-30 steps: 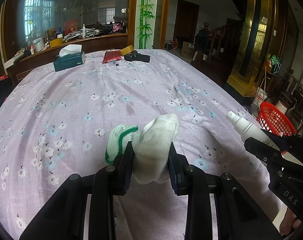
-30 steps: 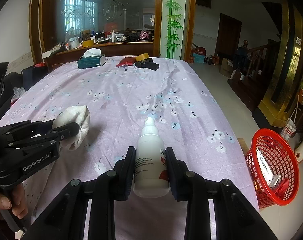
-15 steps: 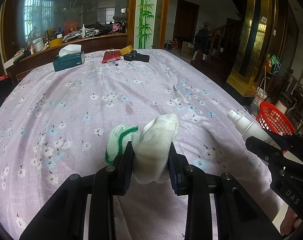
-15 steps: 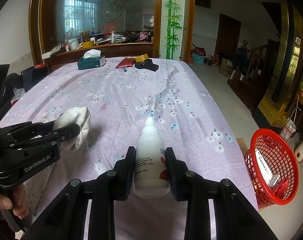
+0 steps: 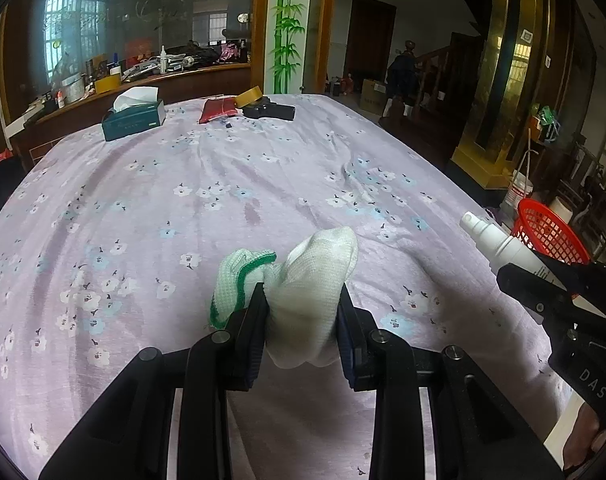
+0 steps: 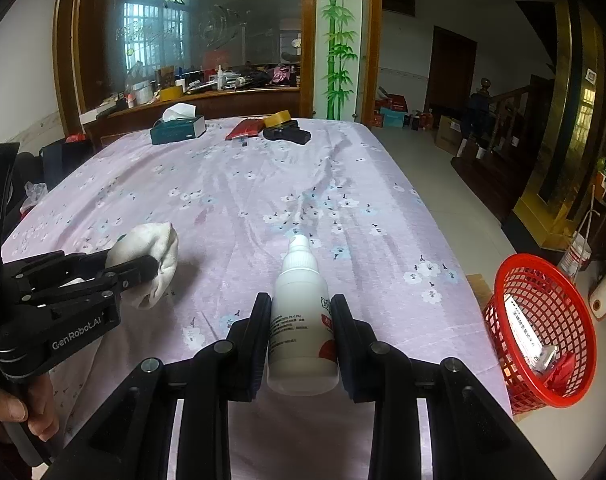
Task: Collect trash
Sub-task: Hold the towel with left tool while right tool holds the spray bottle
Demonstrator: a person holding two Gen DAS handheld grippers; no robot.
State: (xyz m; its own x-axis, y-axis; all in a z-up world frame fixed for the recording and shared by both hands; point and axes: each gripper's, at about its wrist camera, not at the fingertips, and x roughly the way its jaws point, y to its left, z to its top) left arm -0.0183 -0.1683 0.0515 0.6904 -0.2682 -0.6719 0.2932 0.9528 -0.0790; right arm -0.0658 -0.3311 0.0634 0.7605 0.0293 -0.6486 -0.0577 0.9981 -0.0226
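Note:
My left gripper (image 5: 301, 300) is shut on a crumpled white cloth (image 5: 311, 276) with a green hem, held just above the purple flowered tablecloth (image 5: 207, 200). From the right wrist view the same cloth (image 6: 155, 256) shows at the left in that gripper (image 6: 139, 268). My right gripper (image 6: 301, 312) is shut on a white spray bottle (image 6: 303, 320) with a red label, nozzle pointing away from me. The bottle (image 5: 499, 244) also shows at the right edge of the left wrist view. A red mesh basket (image 6: 543, 320) stands on the floor right of the table, with some trash inside.
At the table's far end lie a green tissue box (image 5: 135, 120), a red pouch (image 5: 219, 110), a tape roll (image 5: 249, 96) and a black object (image 5: 271, 111). A cluttered wooden counter (image 6: 207, 92) runs behind. A person's hand (image 6: 19, 412) holds the left gripper's handle.

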